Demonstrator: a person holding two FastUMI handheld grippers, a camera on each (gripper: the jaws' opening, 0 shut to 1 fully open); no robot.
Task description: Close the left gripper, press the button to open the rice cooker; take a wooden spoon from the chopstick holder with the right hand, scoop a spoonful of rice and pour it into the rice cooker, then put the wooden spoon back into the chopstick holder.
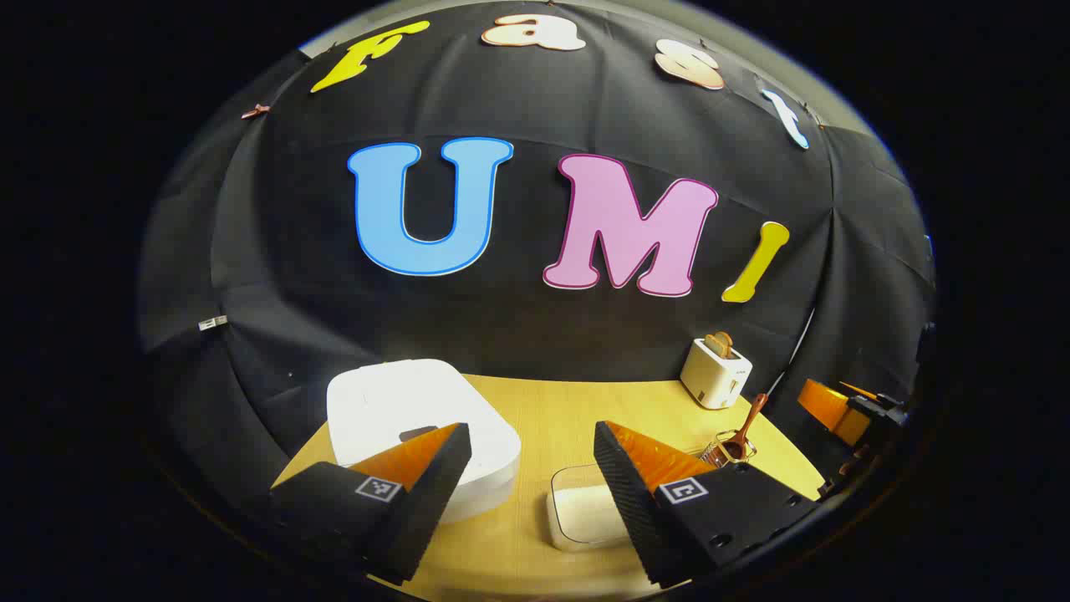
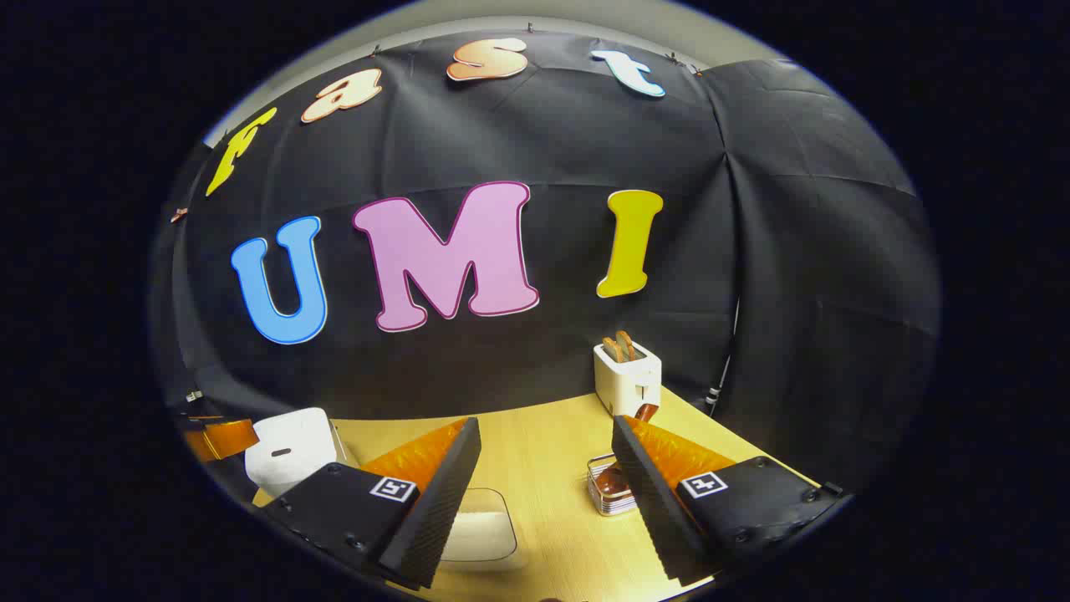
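White rice cooker (image 1: 418, 418); brown wooden spoon (image 1: 750, 422).

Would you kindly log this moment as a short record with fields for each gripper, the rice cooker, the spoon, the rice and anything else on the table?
left gripper: open, above the table, holding nothing
right gripper: open, holding nothing
rice cooker: white, lid shut
wooden spoon: standing in the chopstick holder
rice: in a clear container between cooker and holder
toaster: at the back, bread in its slots
table: light wood
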